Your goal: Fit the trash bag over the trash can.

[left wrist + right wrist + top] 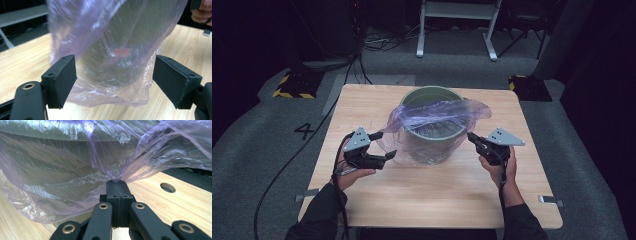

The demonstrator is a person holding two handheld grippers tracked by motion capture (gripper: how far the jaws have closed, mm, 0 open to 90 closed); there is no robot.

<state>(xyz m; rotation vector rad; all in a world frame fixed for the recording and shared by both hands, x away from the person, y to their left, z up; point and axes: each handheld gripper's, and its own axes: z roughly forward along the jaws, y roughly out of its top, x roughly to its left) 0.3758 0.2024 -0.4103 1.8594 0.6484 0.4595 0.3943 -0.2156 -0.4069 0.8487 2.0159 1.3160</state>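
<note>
Pinching purple bag point(75, 170) over green bin point(432, 131), right tool point(117, 182), left tool point(113, 80) spread.

Red mark point(121, 51) on bin, blurred behind purple bag point(107, 30)

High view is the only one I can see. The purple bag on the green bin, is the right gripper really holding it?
Observer: Yes. In the right gripper view the right gripper is shut on the purple bag, and a pinch of film comes out from between its fingers.
Operator: And the left one, does it hold the film also?
Observer: No. In the left gripper view the left gripper is open; the bag hangs between its fingers but the pads do not press it.
Operator: Is something on the green bin side?
Observer: The left gripper view shows a small red mark through the film, too blurred to read.
</note>
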